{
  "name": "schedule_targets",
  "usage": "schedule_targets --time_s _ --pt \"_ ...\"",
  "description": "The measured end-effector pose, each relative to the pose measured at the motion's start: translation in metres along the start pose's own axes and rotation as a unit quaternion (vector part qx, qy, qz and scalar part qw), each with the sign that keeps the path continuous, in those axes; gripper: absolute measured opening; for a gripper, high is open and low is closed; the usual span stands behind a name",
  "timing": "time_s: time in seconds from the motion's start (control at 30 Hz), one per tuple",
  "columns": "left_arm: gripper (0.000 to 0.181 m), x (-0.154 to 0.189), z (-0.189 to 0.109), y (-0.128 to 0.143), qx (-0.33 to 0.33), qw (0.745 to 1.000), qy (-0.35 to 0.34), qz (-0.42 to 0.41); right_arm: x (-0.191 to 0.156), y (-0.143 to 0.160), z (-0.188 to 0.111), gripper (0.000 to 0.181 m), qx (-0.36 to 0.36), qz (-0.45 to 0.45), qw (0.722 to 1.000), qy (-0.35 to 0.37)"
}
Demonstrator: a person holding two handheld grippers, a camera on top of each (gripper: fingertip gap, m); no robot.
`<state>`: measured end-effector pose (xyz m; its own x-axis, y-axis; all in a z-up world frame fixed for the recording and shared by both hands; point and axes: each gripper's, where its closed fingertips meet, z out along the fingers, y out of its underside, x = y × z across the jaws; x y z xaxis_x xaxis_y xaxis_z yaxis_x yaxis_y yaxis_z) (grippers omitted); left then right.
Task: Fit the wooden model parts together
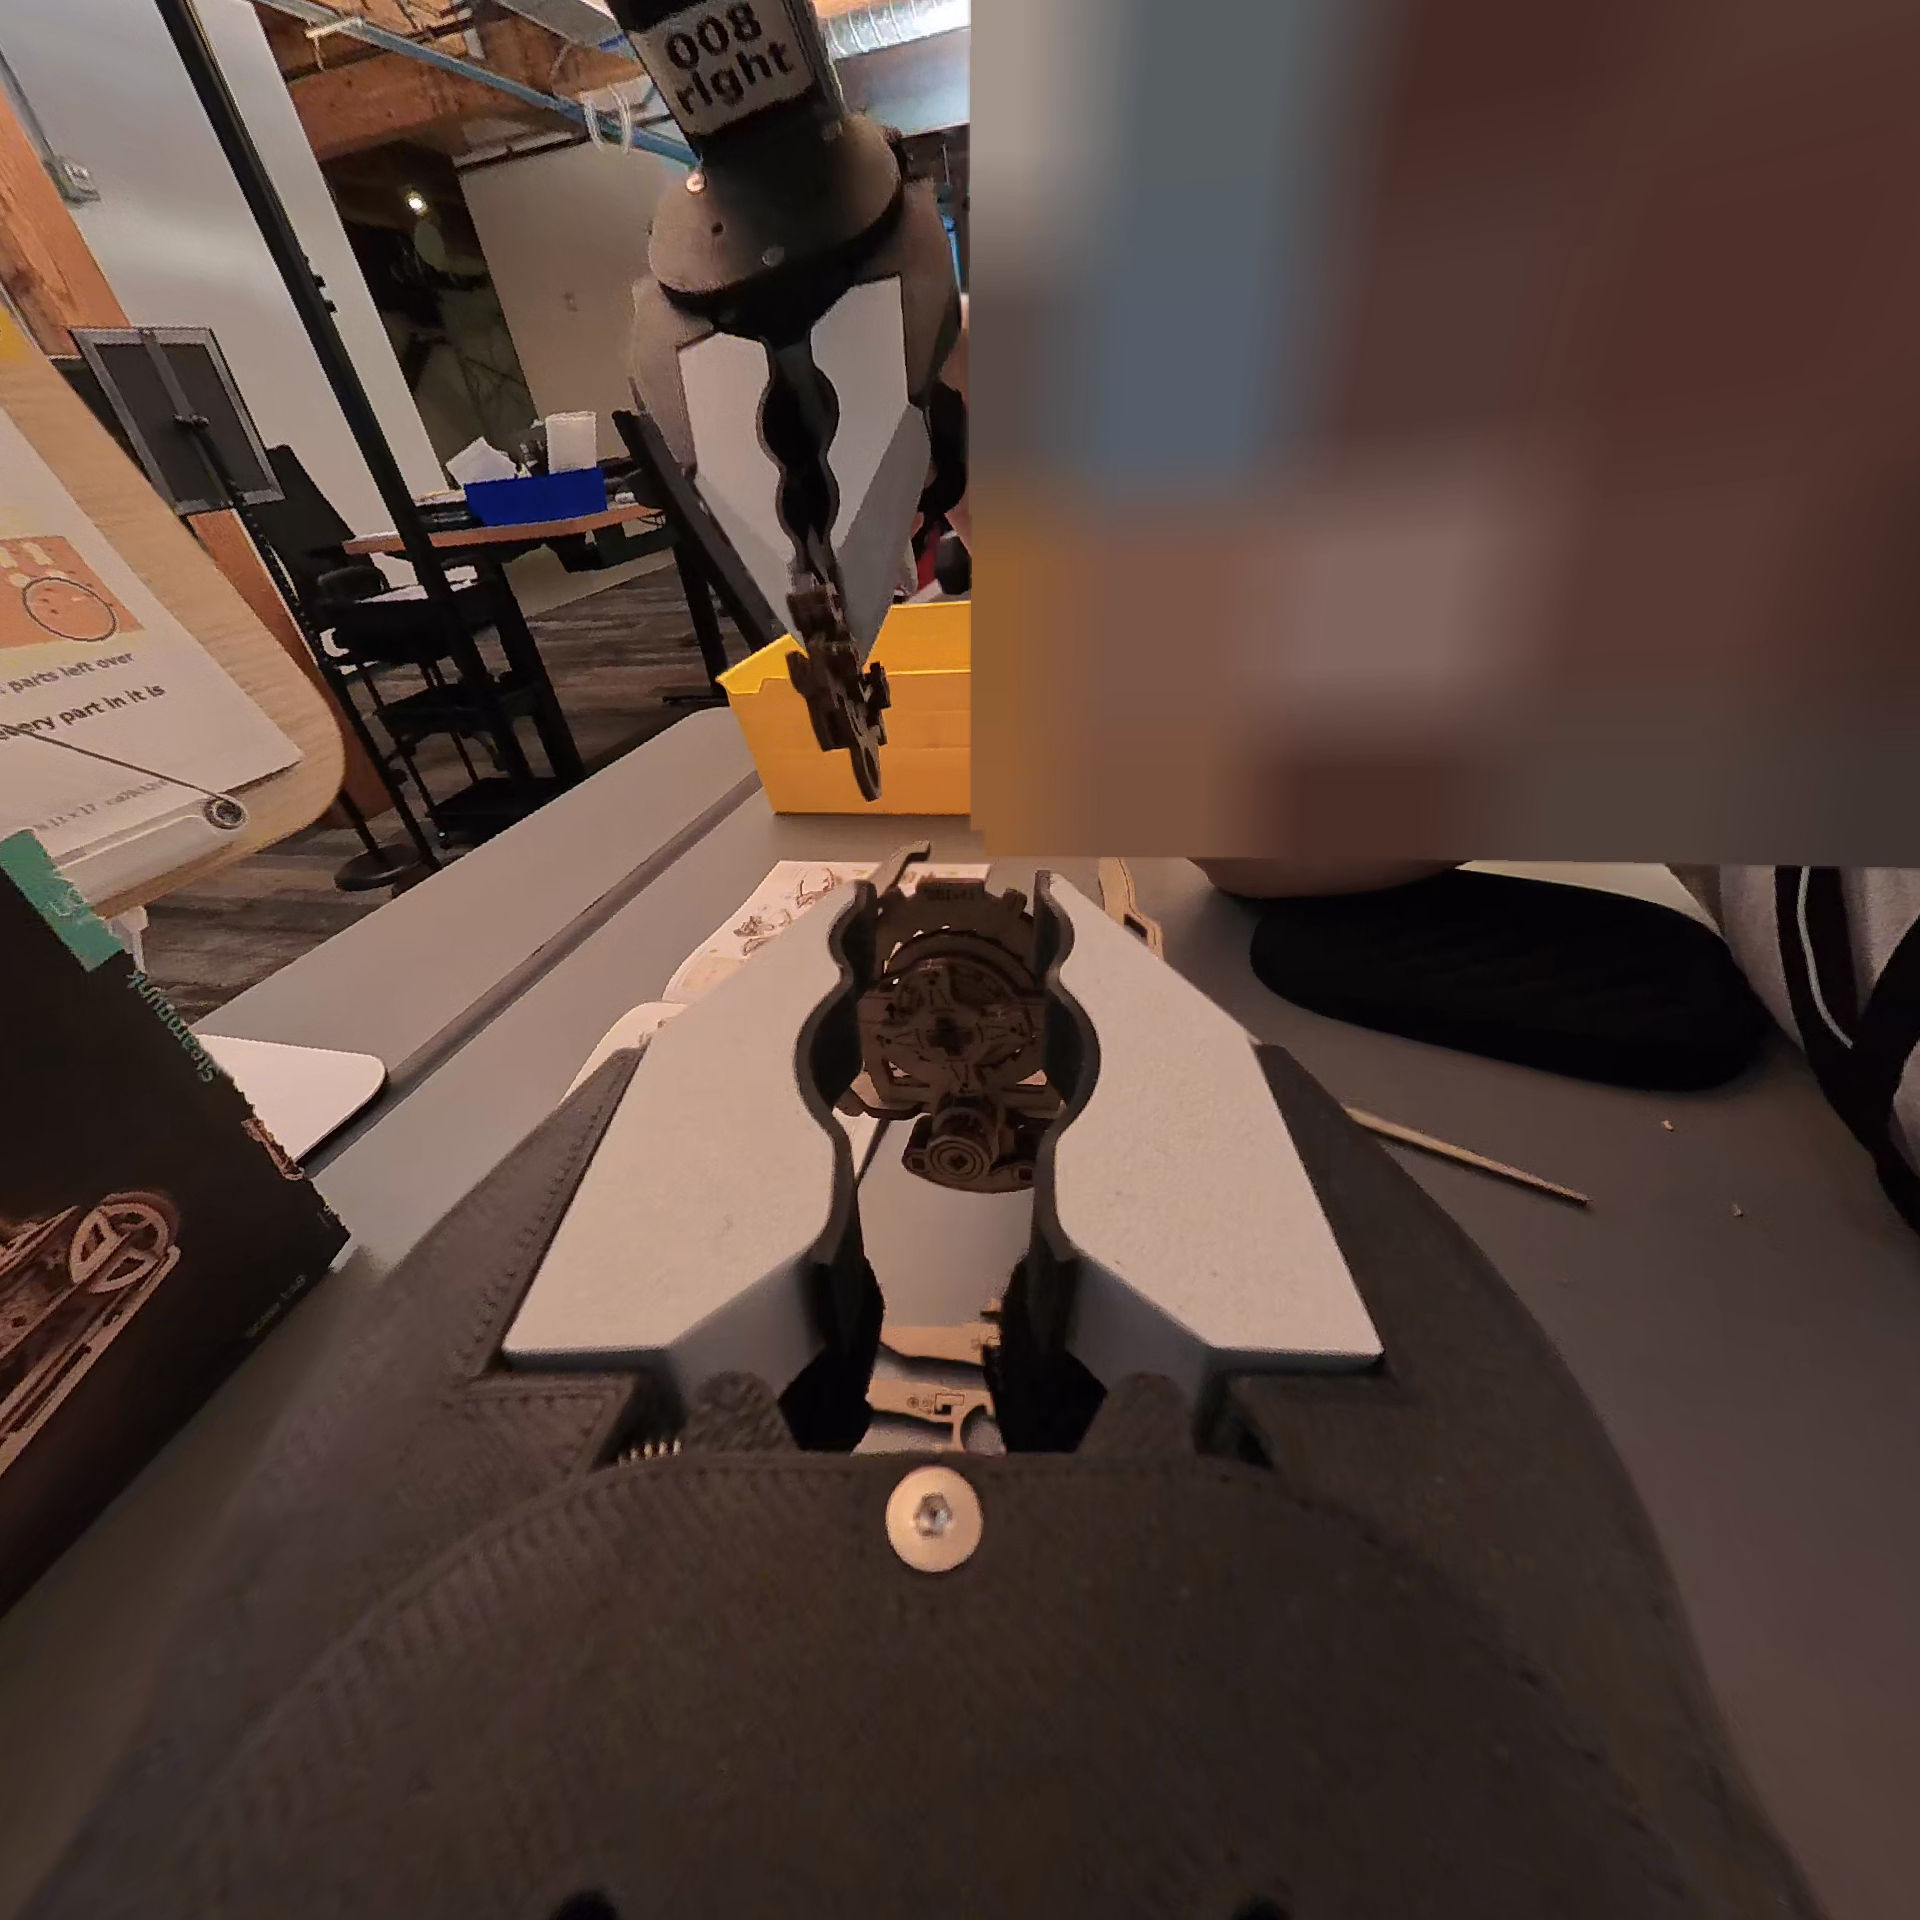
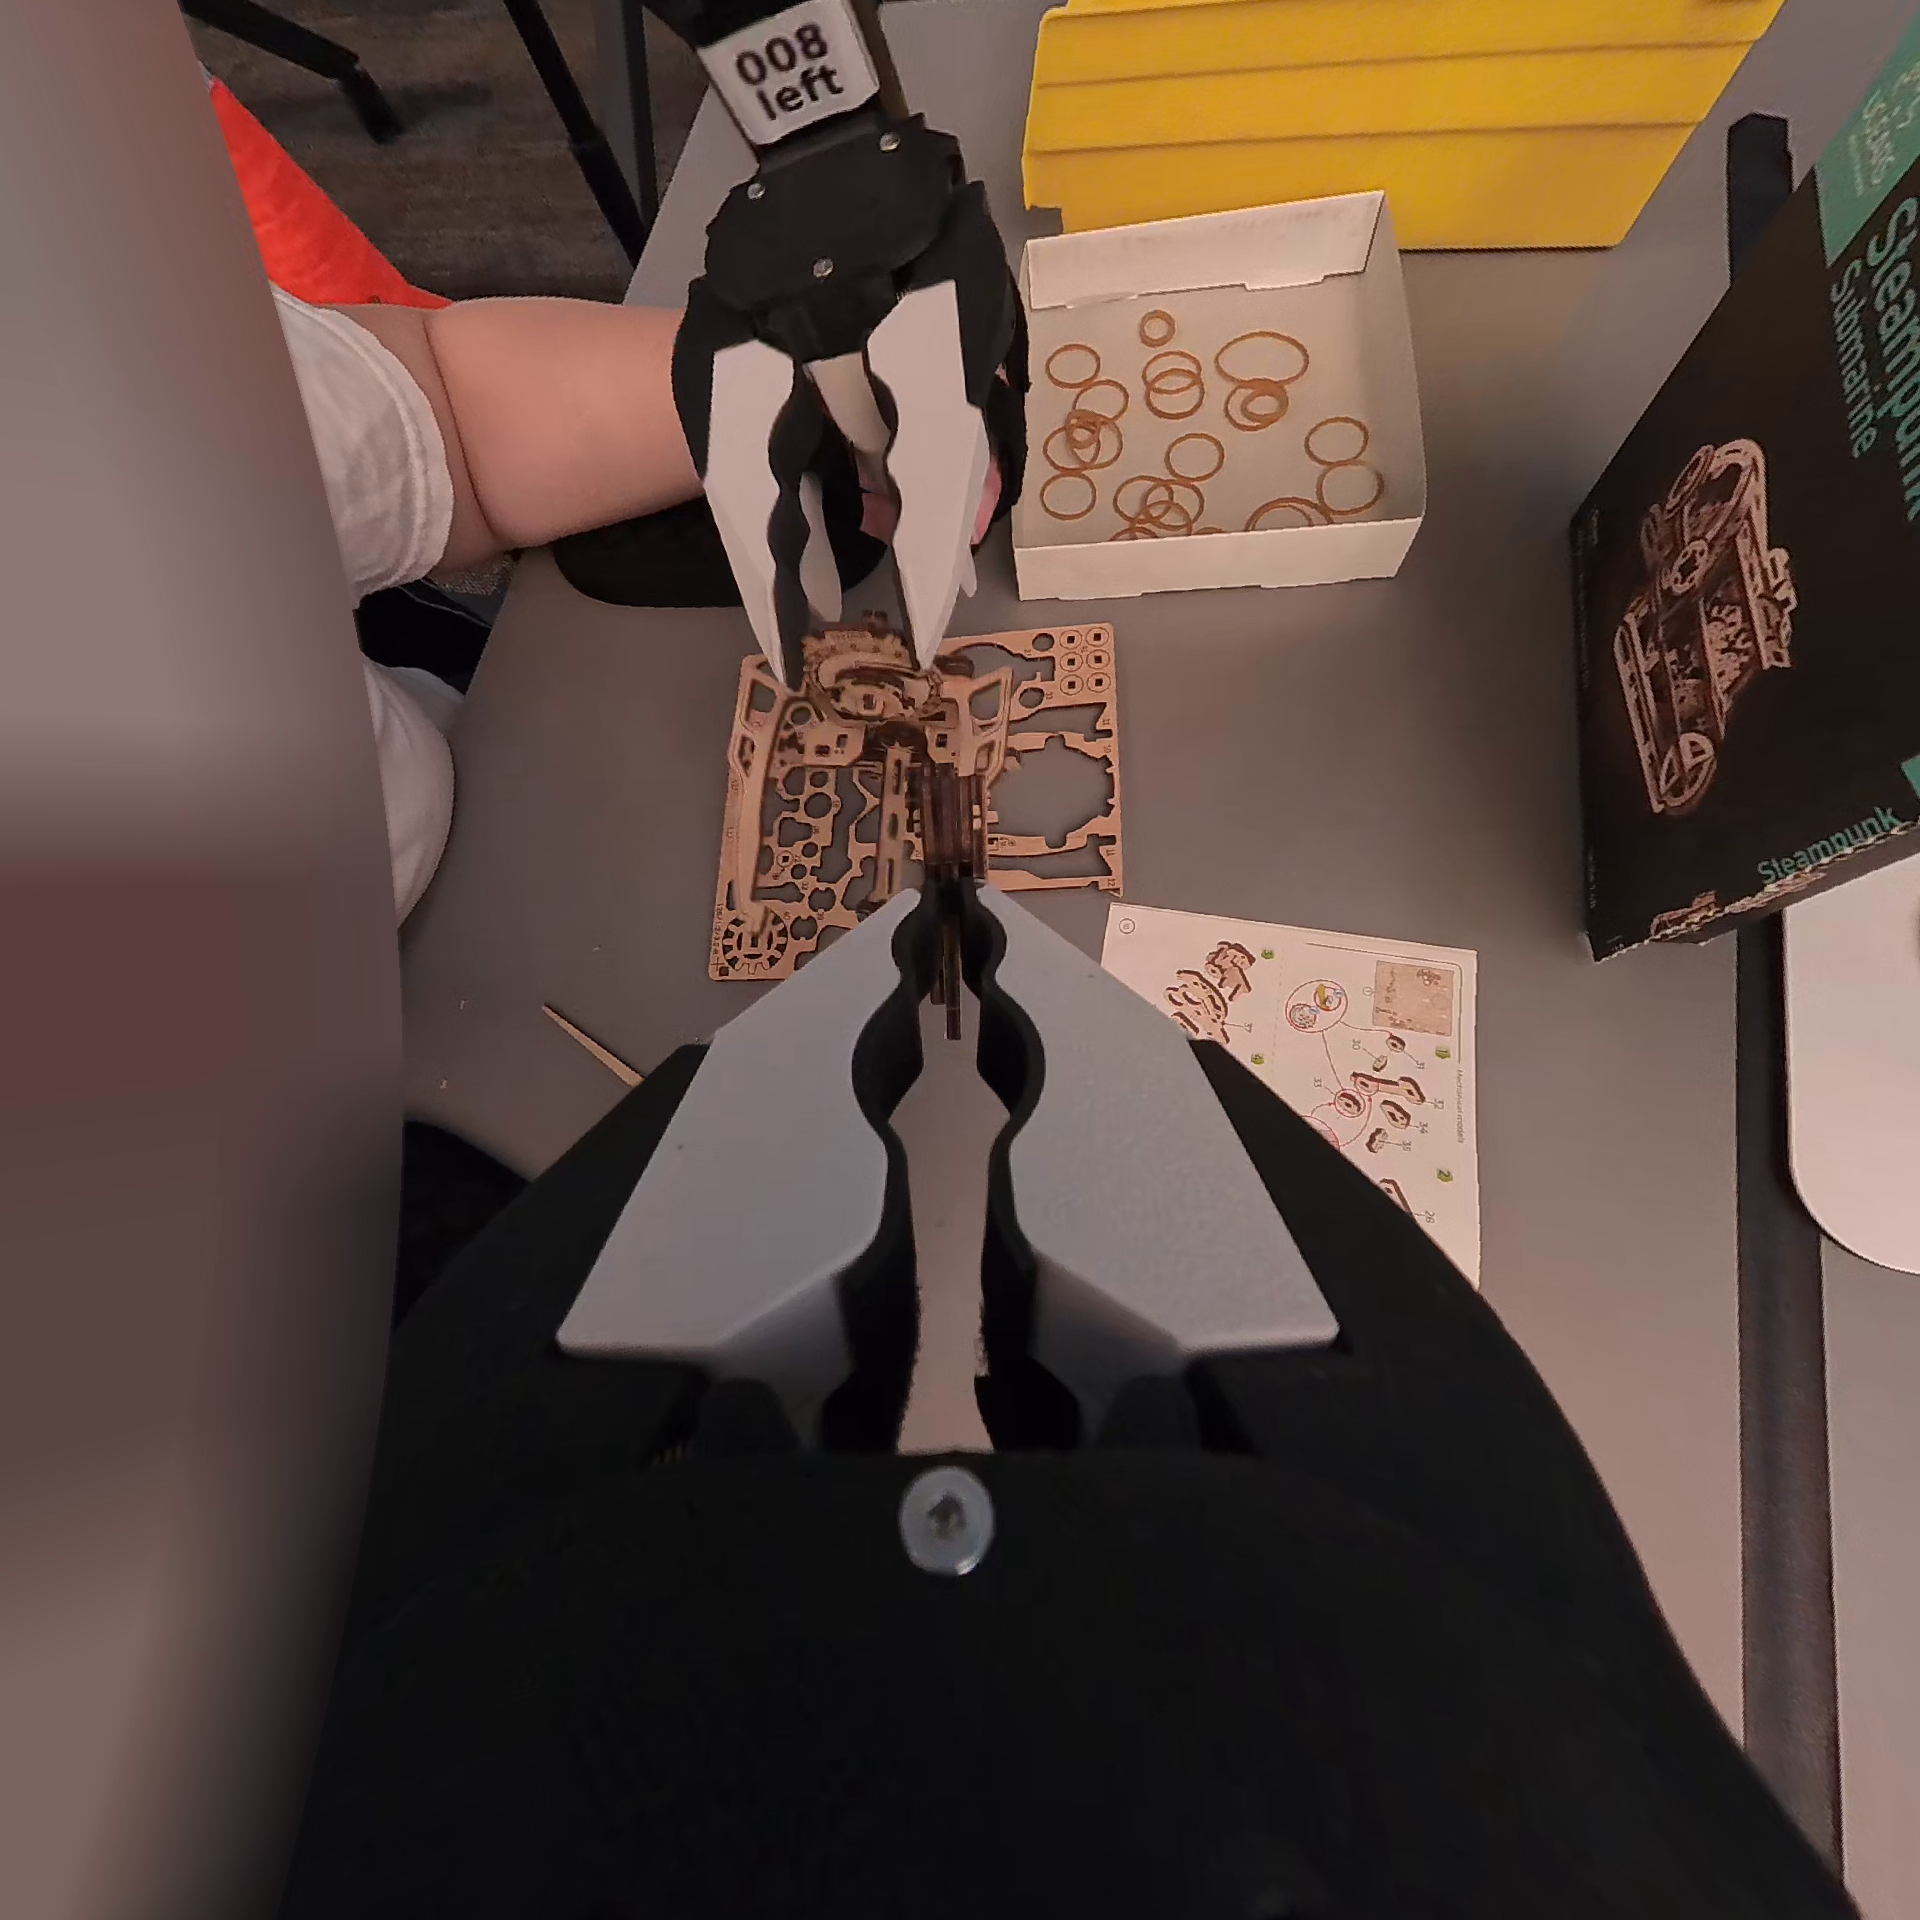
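Observation:
My left gripper (image 1: 956,888) is shut on a round wooden gear assembly (image 1: 951,1029), held between the curved insides of its fingers just above the grey table. My right gripper (image 1: 831,613) hangs above and beyond it, shut on a small dark wooden part (image 1: 844,701) that points down. In the right wrist view my right gripper (image 2: 943,899) pinches that thin part (image 2: 948,821) edge-on. The left gripper (image 2: 854,663) holds the assembly (image 2: 868,681) just past it. The part and the assembly are apart. Both hover over a punched wooden parts sheet (image 2: 1081,686).
A white box of rubber bands (image 2: 1216,416) and a yellow bin (image 2: 1351,104) stand behind the sheet. An instruction leaflet (image 2: 1299,1060) and a black product box (image 2: 1766,571) are at right. A thin wooden stick (image 2: 592,1044) lies at left. A person's arm (image 2: 561,436) rests on the table. My hands' fingertips stand some 8 cm from each other. From the left gripper's tips to the thin wooden stick (image 2: 592,1044) is close to 20 cm. It is also in sight in the left wrist view (image 1: 1474,1164).

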<state>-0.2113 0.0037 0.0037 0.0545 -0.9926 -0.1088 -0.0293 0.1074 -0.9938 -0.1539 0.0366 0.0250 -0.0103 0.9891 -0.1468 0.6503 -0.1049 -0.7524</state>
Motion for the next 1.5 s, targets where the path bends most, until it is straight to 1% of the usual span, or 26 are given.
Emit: schedule_targets --time_s 0.27,0.47,0.67,0.97,1.17,1.5 --pt "0.028 0.001 -0.005 -0.013 0.038 0.999 0.014 -0.025 -0.005 -0.004 -0.003 0.001 0.013 -0.007 1.0 -0.009" --pt "0.028 0.0 -0.005 -0.012 0.037 0.999 0.01 -0.026 -0.012 -0.008 -0.002 0.001 0.018 -0.015 1.0 -0.02" --pt "0.028 -0.001 -0.002 -0.005 0.008 1.0 -0.004 -0.002 -0.018 -0.009 0.008 0.001 0.002 -0.024 0.999 -0.026" --pt "0.029 0.004 0.008 0.01 -0.045 0.998 -0.018 0.044 -0.016 -0.002 0.031 0.001 -0.047 -0.024 0.998 -0.025" --pt "0.028 0.003 0.011 0.014 -0.053 0.997 -0.023 0.042 -0.012 0.002 0.039 0.001 -0.066 -0.017 0.997 -0.019" --pt "0.028 0.004 0.011 0.01 -0.051 0.997 -0.03 0.055 -0.016 0.004 0.053 0.001 -0.09 -0.026 0.995 -0.027"
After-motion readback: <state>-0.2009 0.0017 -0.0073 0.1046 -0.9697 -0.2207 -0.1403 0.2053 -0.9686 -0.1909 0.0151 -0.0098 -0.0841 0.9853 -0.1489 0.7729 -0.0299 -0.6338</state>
